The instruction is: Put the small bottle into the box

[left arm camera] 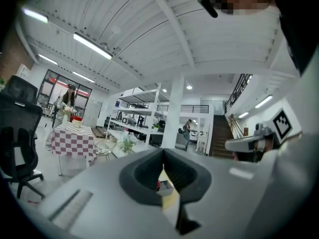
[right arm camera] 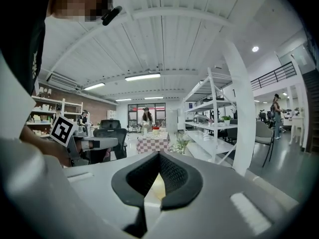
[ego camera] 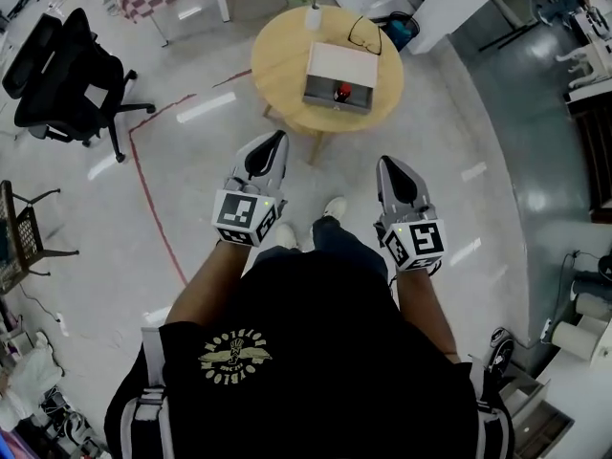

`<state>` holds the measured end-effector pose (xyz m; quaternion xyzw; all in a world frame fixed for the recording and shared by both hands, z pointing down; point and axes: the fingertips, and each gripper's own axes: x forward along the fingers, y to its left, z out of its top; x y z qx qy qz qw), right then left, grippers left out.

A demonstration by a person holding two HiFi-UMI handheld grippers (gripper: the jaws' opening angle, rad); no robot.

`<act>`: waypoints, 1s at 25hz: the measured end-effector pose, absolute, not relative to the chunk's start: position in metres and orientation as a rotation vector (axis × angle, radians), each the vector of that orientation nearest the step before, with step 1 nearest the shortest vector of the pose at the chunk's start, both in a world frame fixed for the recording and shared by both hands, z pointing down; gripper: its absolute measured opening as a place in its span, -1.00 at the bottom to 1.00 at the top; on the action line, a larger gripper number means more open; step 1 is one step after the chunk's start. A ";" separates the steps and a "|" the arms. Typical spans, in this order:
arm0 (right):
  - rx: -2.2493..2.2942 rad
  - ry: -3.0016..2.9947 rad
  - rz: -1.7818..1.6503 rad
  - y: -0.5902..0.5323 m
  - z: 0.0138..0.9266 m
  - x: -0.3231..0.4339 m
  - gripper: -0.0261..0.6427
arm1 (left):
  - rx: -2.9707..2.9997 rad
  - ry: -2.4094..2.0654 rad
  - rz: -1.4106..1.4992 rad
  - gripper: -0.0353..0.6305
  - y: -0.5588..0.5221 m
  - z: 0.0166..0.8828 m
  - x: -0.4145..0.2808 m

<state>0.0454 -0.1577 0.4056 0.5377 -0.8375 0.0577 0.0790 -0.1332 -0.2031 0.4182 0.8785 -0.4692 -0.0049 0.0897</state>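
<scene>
Left tool (ego camera: 275,142) and right tool (ego camera: 389,163) both clenched, empty. Round desk (ego camera: 277,65) at 12 o'clock, well apart. Red-capped small bottle (ego camera: 342,91) at near side of box (ego camera: 337,63). Risk: arriving with tools unopened, toppling bottle.

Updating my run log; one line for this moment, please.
left gripper: shut, empty | right gripper: shut, empty | box: on round table ahead

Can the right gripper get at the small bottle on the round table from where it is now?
Probably not yet: the right gripper hangs well short of the round table. Nothing blocks the small bottle.
</scene>
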 end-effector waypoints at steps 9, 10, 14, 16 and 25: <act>1.511 -2.563 0.160 -0.176 0.410 0.016 -0.91 | 2.573 -1.454 -0.016 -0.89 -0.206 0.424 -0.156; 1.509 -2.566 0.162 -0.179 0.409 0.016 -0.91 | 2.571 -1.457 -0.012 -0.89 -0.208 0.424 -0.156; 1.511 -2.570 0.183 -0.200 0.416 0.019 -0.91 | 2.572 -1.455 0.027 -0.89 -0.223 0.430 -0.153; 1.512 -2.564 0.206 -0.213 0.426 0.022 -0.91 | 2.564 -1.452 0.054 -0.89 -0.234 0.437 -0.152; 1.508 -2.497 0.294 -0.284 0.475 0.053 -0.91 | 2.567 -1.408 0.185 -0.89 -0.296 0.469 -0.121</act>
